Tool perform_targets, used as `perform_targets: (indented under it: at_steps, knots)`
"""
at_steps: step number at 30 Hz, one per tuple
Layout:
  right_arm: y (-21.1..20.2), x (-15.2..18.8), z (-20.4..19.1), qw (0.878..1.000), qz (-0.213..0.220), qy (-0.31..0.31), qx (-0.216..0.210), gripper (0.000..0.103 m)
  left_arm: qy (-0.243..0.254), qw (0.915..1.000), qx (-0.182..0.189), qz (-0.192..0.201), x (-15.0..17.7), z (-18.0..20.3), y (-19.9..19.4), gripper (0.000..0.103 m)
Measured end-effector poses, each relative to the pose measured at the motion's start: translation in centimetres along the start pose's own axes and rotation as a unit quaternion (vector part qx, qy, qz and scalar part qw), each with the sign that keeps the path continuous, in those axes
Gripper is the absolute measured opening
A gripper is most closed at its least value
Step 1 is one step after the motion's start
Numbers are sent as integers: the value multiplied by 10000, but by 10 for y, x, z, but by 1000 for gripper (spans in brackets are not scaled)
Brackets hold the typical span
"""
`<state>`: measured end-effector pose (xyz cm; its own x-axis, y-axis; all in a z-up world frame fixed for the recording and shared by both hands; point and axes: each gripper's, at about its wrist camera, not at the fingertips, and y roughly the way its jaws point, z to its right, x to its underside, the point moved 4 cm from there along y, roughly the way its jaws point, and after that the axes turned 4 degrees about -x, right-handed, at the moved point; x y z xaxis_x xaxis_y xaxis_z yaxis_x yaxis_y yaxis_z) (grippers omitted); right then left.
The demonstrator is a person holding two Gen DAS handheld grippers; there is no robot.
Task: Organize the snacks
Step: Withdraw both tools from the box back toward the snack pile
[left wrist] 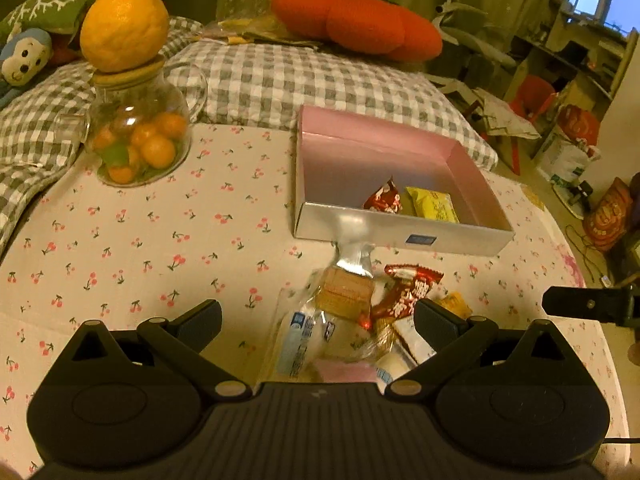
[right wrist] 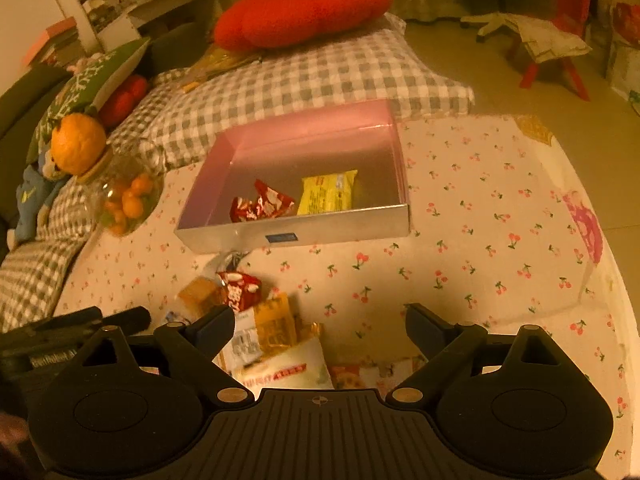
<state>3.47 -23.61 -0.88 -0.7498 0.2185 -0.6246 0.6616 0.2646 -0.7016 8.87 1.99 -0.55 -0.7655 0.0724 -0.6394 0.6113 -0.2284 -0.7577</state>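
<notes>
A silver box with a pink inside (left wrist: 400, 236) (right wrist: 320, 230) stands on the cherry-print cloth. In it lie a red wrapped snack (left wrist: 384, 198) (right wrist: 260, 202) and a yellow packet (left wrist: 434, 204) (right wrist: 328, 192). A pile of loose snacks (left wrist: 360, 320) (right wrist: 264, 328) lies in front of the box, with a red packet (left wrist: 408, 292) (right wrist: 240, 290) on top. My left gripper (left wrist: 318, 316) is open, its fingers on either side of the pile. My right gripper (right wrist: 320, 320) is open and empty, at the pile's right edge.
A glass jar of small oranges (left wrist: 138, 140) (right wrist: 128, 200) with a large orange on its lid stands at the left. Checked cushions (left wrist: 320, 80) and a red plush cushion (left wrist: 356, 20) lie behind the box. The table edge curves at the right (right wrist: 600, 260).
</notes>
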Motion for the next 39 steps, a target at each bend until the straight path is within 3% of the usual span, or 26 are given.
perform_targets:
  at_steps: [5,16,28,36,39]
  knots:
    - [-4,17,3,9994,15,-341,90,94,-8,9999,34,158,13,-13,-10,102]
    - [1,60,17,9960,25,-878,190,97,270,9994,191,41,53,-31,-19,102]
    - [26,96,16,9793,-359,-1875,672,97,462,9965,556,-417,89,-3,-9,99]
    - [36,93,23,9849,-68,-1639,553,103,-108,9978,466,-469,90,1,-1,92]
    - [42,87,27,9901,-46,-1332,432,103,-193,9985,344,-382,89,1,-1,82]
